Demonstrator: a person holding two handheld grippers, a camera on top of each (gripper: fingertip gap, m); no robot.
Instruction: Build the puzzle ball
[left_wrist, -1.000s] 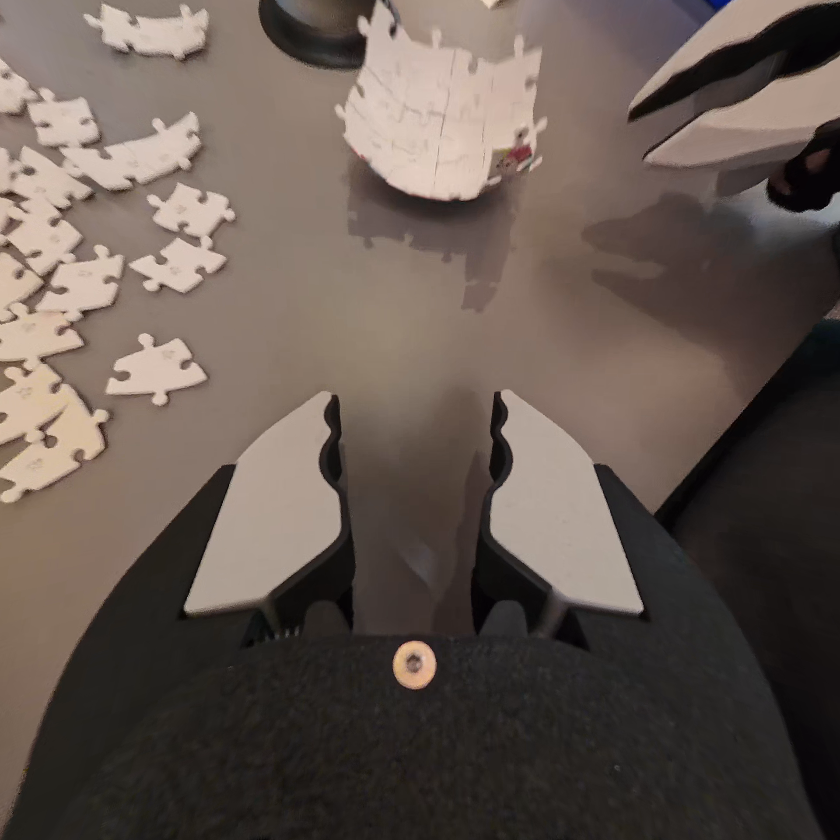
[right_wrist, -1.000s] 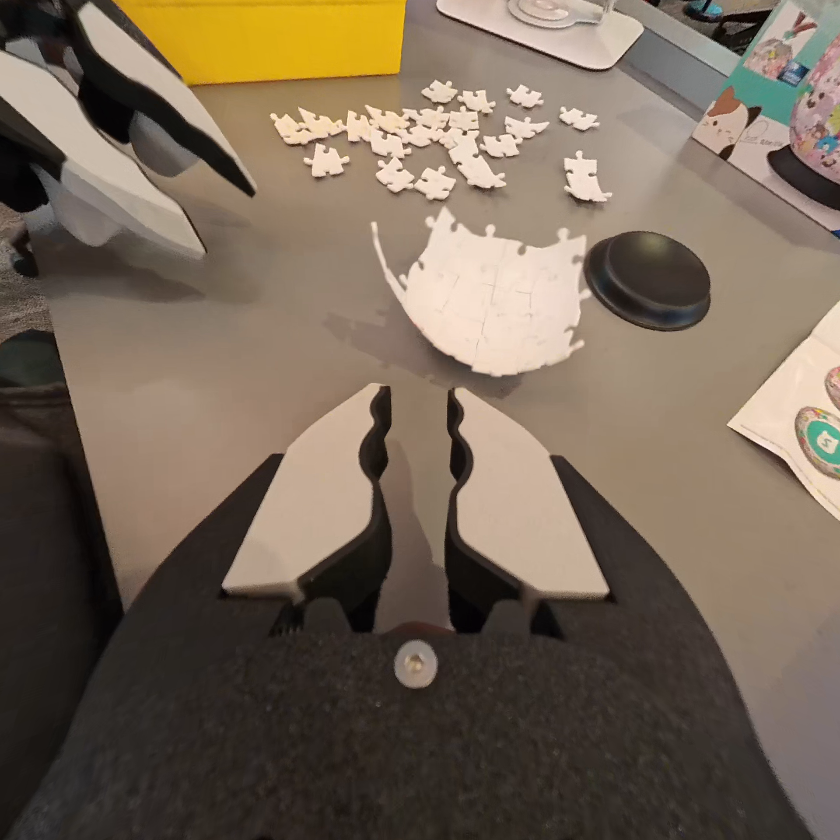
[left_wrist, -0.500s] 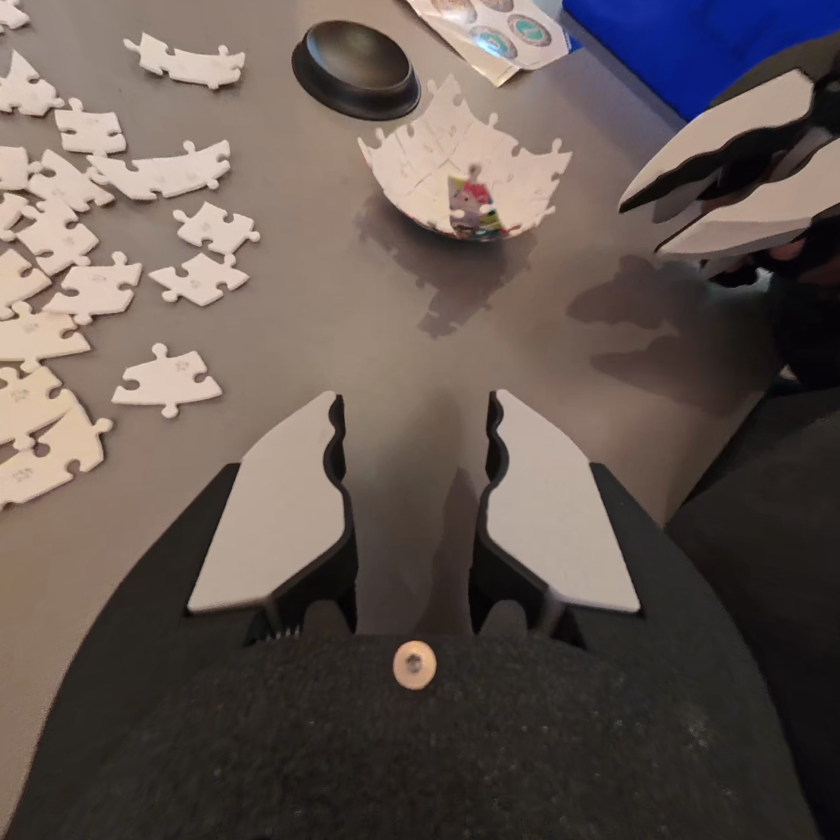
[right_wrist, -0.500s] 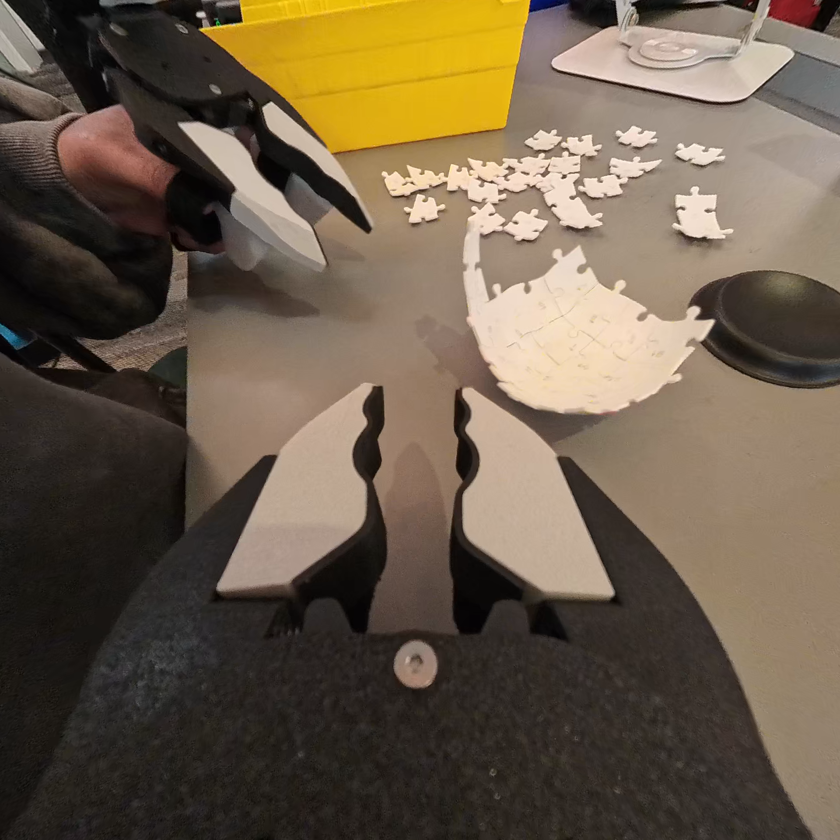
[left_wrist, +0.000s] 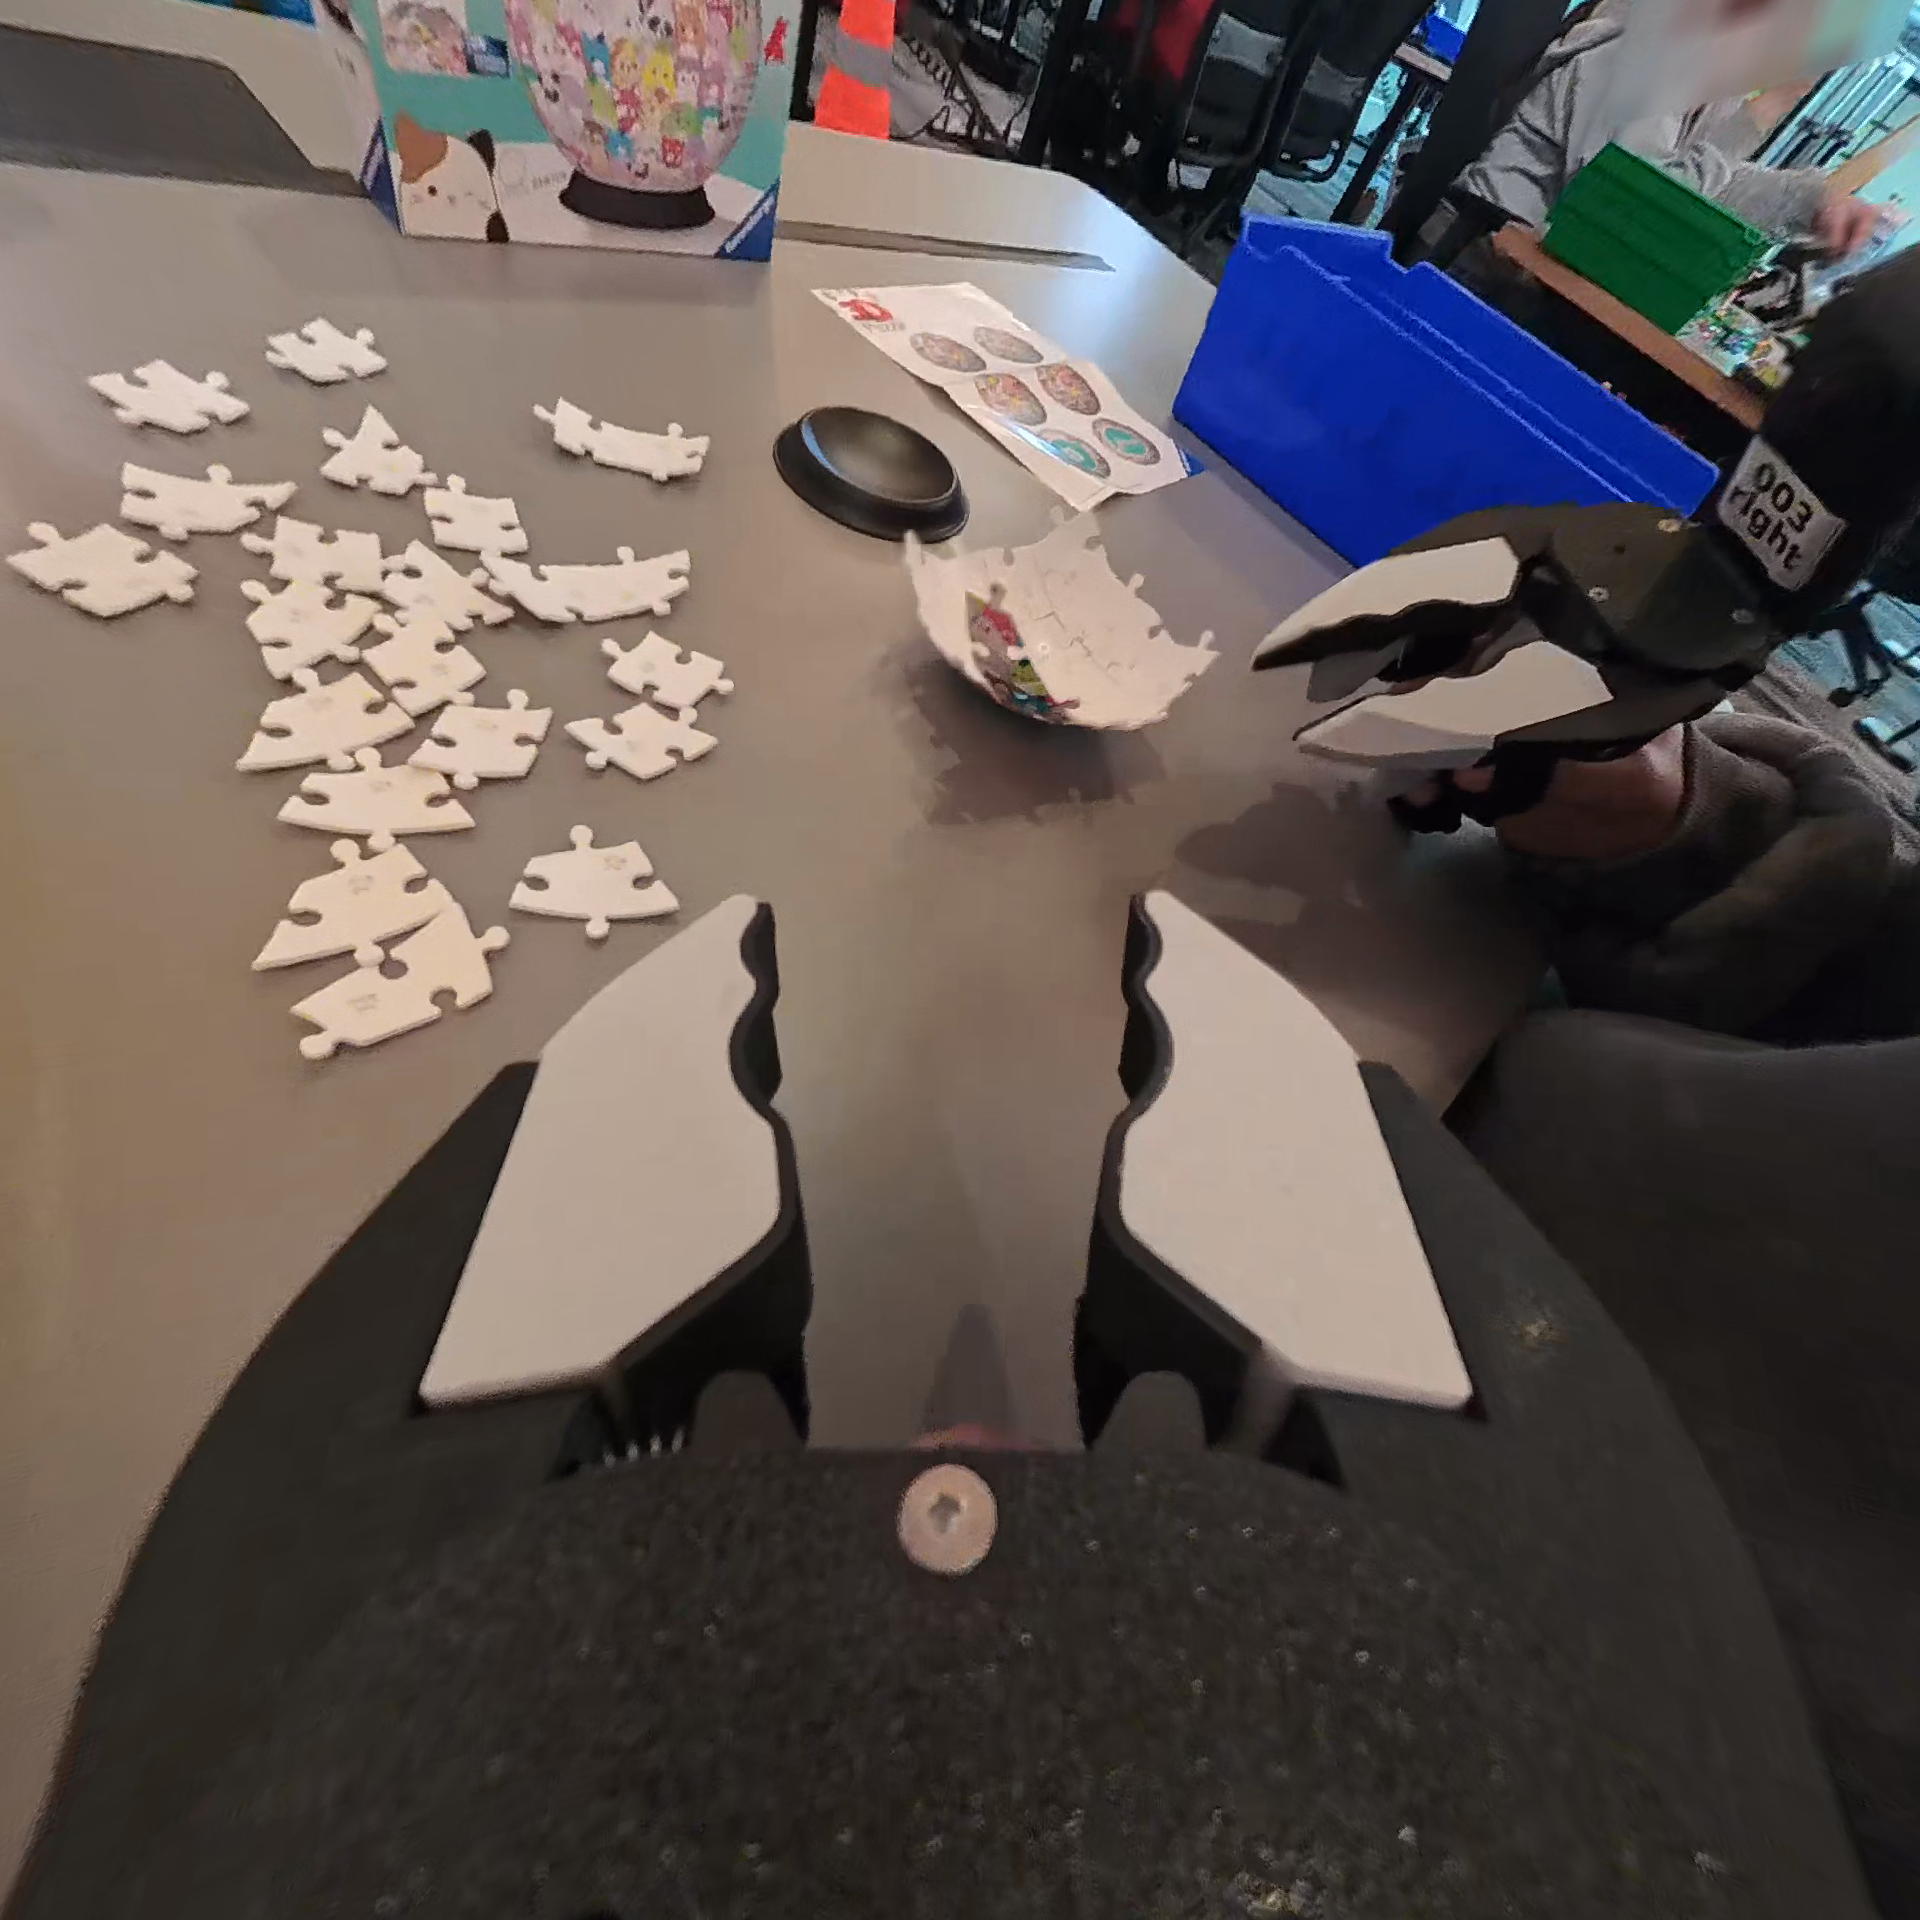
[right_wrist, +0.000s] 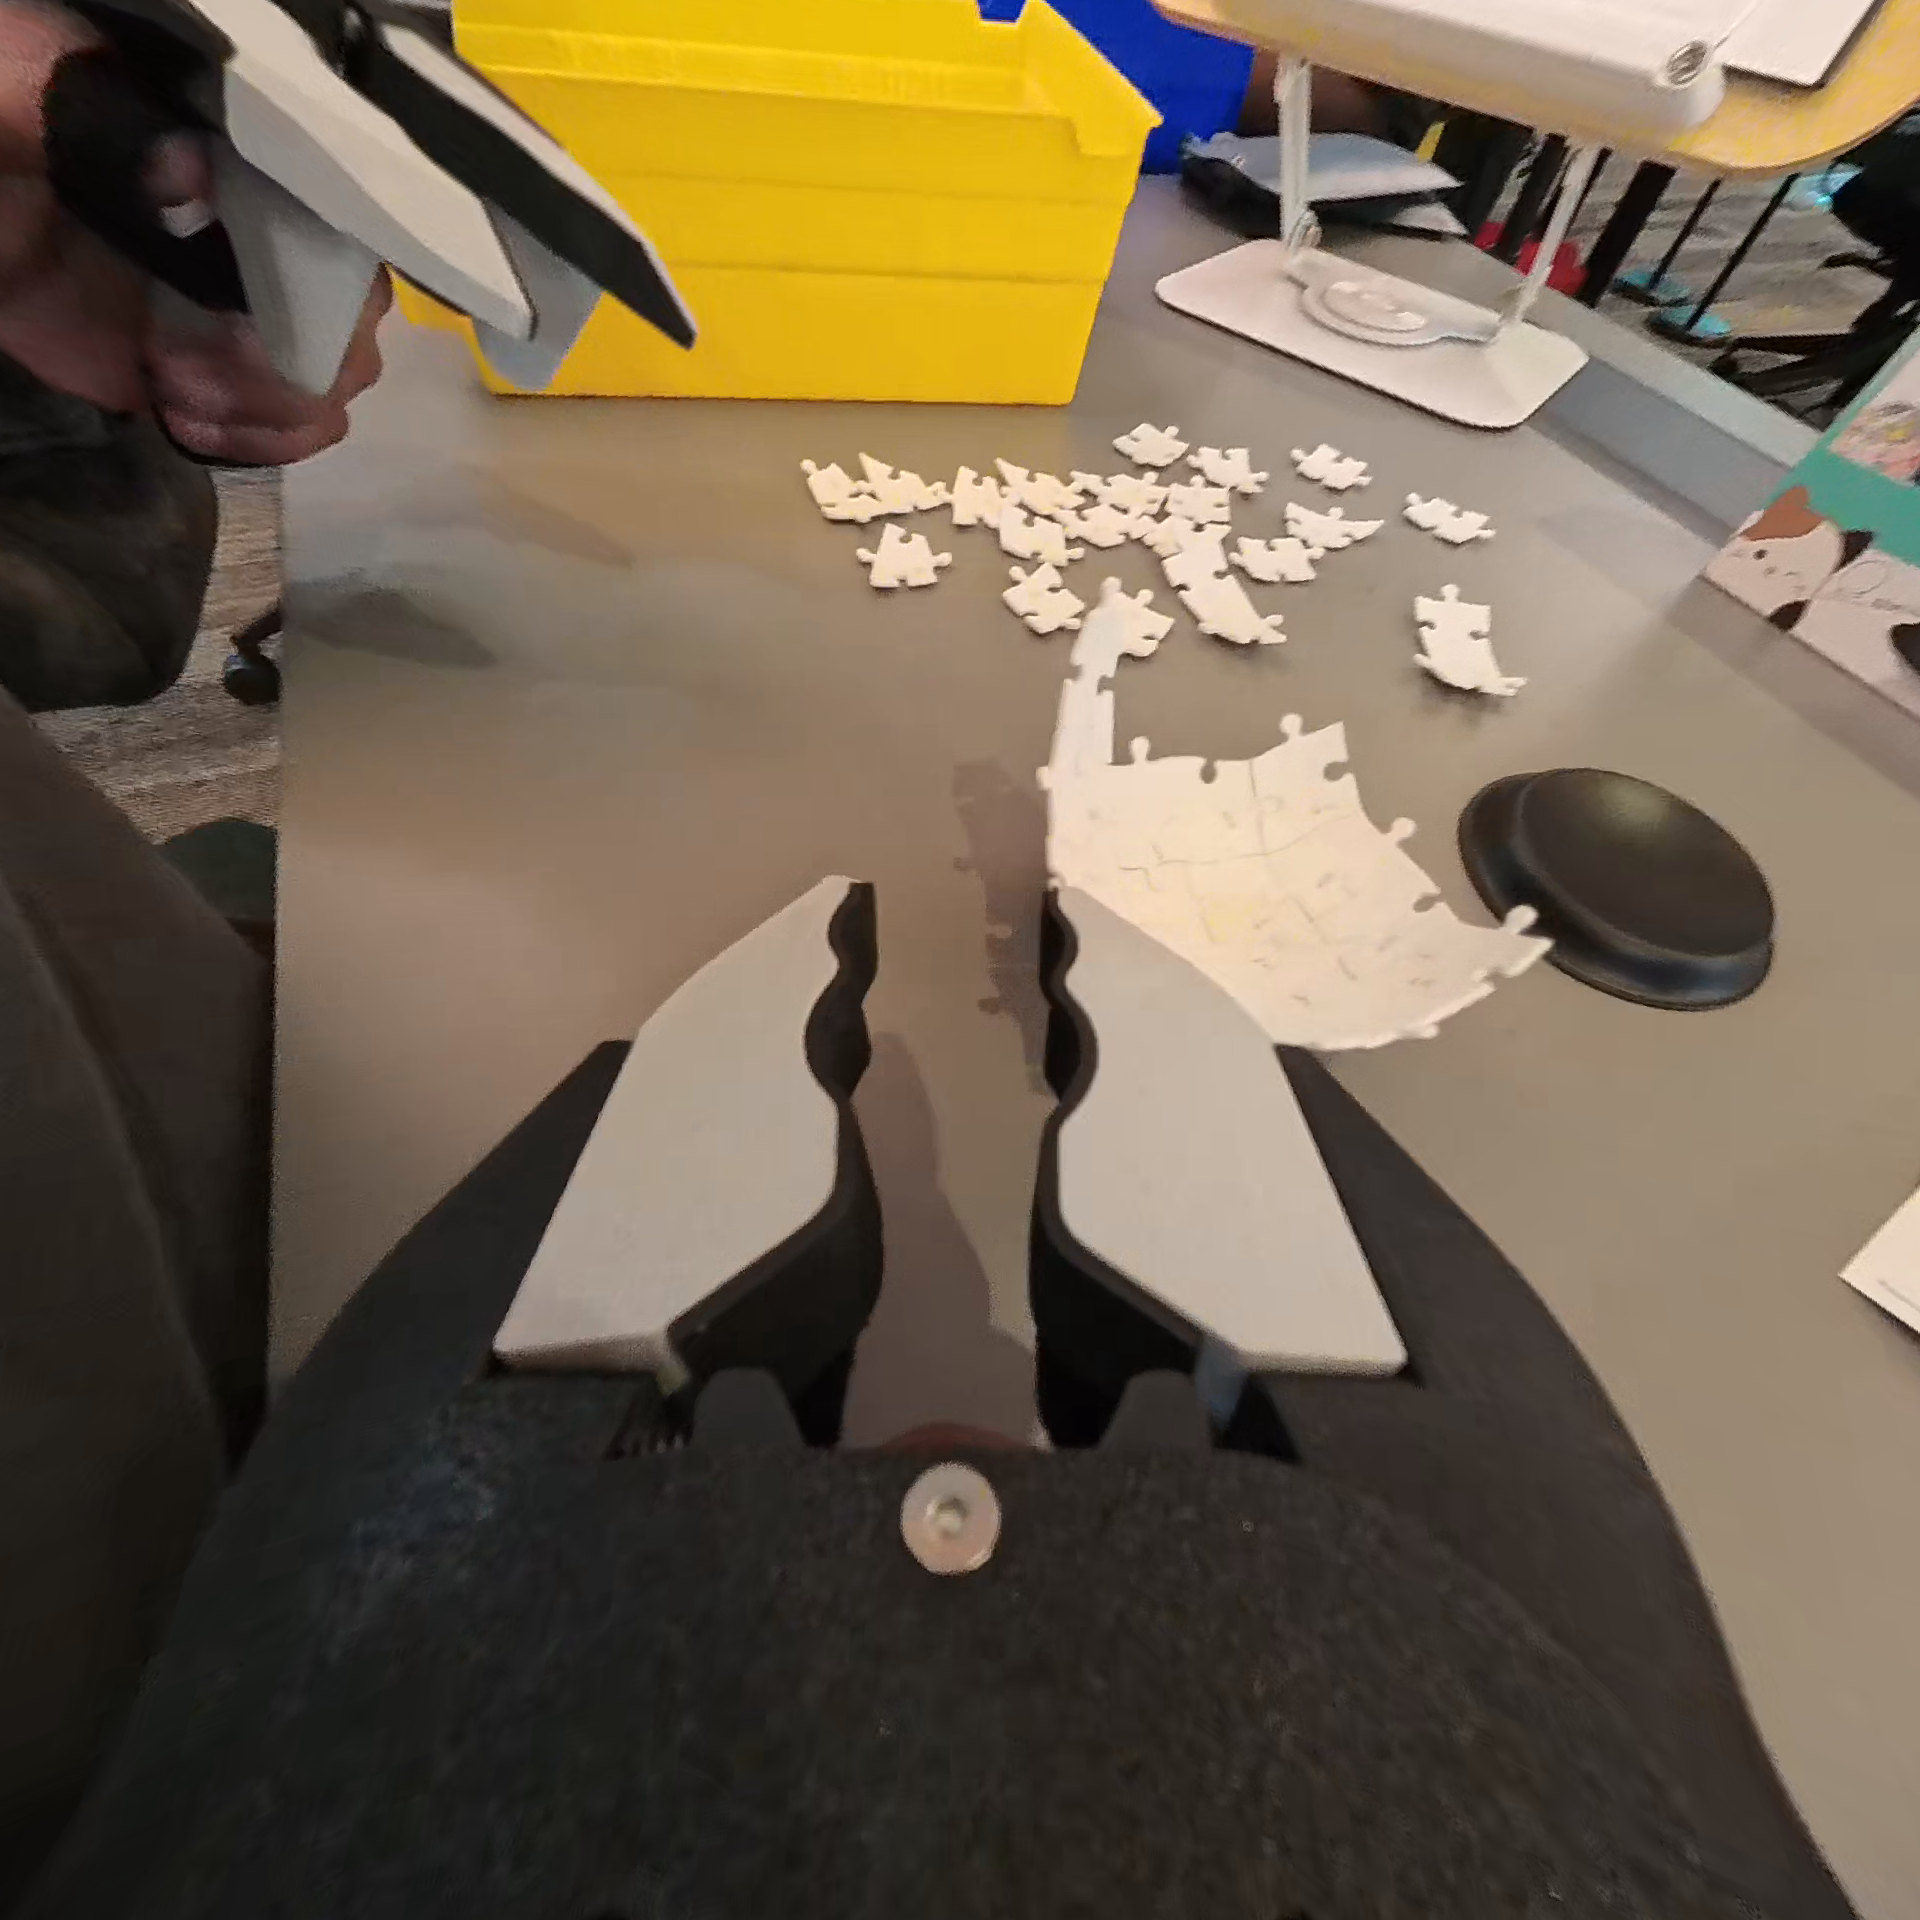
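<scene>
Both grippers rose; puzzle box (left_wrist: 582, 114) appears (left view only).

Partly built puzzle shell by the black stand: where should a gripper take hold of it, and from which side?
Probably the rim of the partly built puzzle shell, which sits like an open bowl, hollow up, on the table. One finger inside and one outside the thin curved wall, coming from above on the side nearest the right gripper. Both grippers are open and empty. The tall strip looks flimsy; avoid it.
</scene>
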